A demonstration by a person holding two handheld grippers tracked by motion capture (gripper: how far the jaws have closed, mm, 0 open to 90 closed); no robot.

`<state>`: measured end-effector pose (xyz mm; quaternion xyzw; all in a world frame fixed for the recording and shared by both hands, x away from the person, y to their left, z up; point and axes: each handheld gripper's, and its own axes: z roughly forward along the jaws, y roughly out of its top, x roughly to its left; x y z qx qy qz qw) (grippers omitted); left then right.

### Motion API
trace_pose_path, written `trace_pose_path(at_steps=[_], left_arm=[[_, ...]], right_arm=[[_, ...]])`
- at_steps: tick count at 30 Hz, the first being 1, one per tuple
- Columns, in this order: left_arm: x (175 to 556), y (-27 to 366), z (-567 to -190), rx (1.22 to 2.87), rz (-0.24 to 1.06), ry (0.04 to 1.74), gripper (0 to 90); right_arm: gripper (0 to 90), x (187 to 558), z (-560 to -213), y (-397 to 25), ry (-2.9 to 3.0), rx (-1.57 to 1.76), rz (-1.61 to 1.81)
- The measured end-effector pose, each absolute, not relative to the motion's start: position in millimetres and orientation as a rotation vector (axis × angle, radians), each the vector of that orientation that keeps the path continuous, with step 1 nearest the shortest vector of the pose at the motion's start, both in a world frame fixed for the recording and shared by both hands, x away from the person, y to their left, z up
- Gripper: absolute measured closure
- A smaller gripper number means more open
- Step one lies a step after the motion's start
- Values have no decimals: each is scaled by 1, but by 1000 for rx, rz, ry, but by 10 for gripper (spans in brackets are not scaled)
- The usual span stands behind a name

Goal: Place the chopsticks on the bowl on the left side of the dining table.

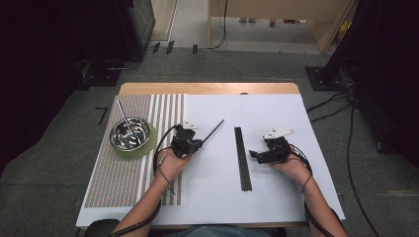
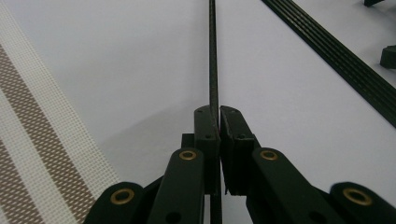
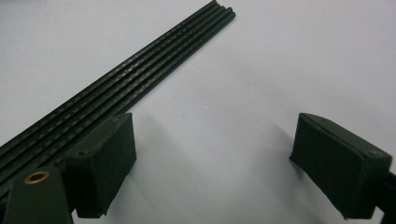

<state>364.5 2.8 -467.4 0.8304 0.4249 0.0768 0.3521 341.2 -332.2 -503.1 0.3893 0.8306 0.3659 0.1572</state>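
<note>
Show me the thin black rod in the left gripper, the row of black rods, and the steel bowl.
thin black rod [image 2: 213, 56], left gripper view, mid shaft
row of black rods [image 1: 242, 158], high view, middle
steel bowl [image 1: 141, 128], high view, inner wall

Grey carpet floor [image 1: 59, 163]; wooden table [image 1: 207, 88]; black cables [image 1: 353, 163] right; dark equipment [image 1: 49, 59] left.

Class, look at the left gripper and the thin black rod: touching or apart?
Touching. The left gripper view shows the left gripper with both jaws shut against the thin black rod, no gap either side.

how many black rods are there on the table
6: one rod clamped in the left gripper, five in a row of rods on the white sheet, beside the open right gripper.
</note>
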Motion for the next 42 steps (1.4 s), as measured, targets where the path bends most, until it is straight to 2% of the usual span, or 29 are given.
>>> trace_pose_path(at_steps=[12,42], left_arm=[[370,18,-449,2151,175,1100,877],[375,44,-431,2162,148,1088,877]], right_arm=[[133,341,-503,-332,2376,1117,1047],[133,341,-503,-332,2377,1117,1047]])
